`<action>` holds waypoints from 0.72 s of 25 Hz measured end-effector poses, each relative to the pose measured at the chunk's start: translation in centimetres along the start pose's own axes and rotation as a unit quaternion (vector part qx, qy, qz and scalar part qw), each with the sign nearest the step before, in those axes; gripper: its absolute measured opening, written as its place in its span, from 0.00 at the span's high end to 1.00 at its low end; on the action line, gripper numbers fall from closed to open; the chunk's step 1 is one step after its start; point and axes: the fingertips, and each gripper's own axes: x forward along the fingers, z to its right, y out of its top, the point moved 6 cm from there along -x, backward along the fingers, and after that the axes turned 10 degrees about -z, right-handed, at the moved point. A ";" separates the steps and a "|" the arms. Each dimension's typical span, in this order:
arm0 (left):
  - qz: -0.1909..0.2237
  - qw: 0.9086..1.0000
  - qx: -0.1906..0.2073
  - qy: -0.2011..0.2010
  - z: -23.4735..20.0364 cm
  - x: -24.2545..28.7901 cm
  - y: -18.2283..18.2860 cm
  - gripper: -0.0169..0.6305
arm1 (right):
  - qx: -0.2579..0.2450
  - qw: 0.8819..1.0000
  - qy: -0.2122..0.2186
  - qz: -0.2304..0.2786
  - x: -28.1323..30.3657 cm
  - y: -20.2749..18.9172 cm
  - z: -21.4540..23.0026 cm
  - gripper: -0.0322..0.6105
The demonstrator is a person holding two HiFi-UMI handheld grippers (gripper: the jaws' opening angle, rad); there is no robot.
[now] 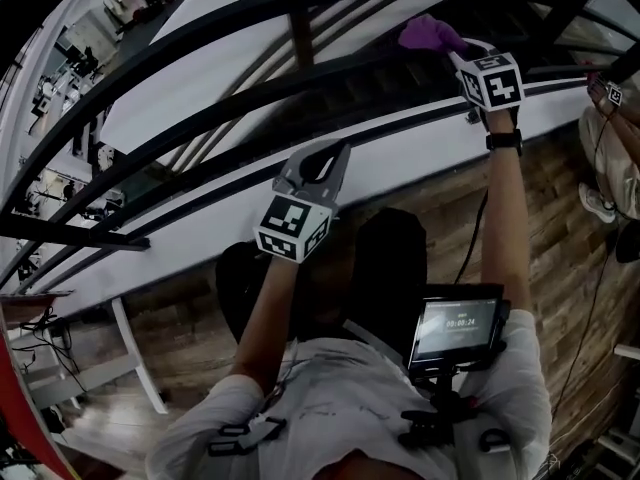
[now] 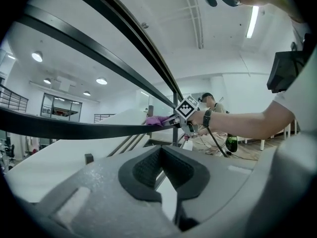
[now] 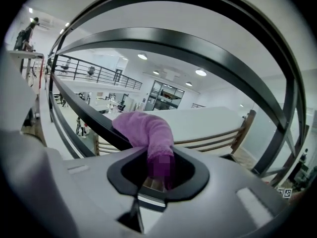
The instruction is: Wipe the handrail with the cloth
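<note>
right tongs (image 3: 158,175): clenched on cloth (image 3: 146,130) | cloth: draped over handrail (image 3: 94,124) | left tongs (image 2: 161,152): clenched, empty, off the rail | handling: cloth likely light, soft, floppy, bunches easily; grip gathered end, press loose fold onto rail

The cloth (image 1: 430,34) lies on the handrail (image 3: 79,112), far ahead on my right, in the jaws of my right gripper (image 1: 455,50). My left gripper (image 1: 320,163) hangs nearer me, further left, apart from the rail.
</note>
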 end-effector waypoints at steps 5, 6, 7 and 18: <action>0.002 1.000 0.002 -0.025 2.4 2.9 0.6 0.97 | 0.030 0.998 -0.050 -0.023 0.6 -2.6 6.3 0.82; 0.003 1.000 0.002 -0.028 2.8 3.5 0.7 0.97 | 0.040 0.997 -0.061 -0.026 0.6 -3.1 7.5 0.82; 0.004 1.000 0.001 -0.031 3.2 4.0 0.9 0.97 | 0.051 0.996 -0.072 -0.030 0.4 -3.6 8.6 0.82; 0.005 0.998 -0.010 -0.055 5.9 9.6 2.5 0.97 | 0.081 0.983 -0.153 -0.065 0.9 -7.5 17.7 0.83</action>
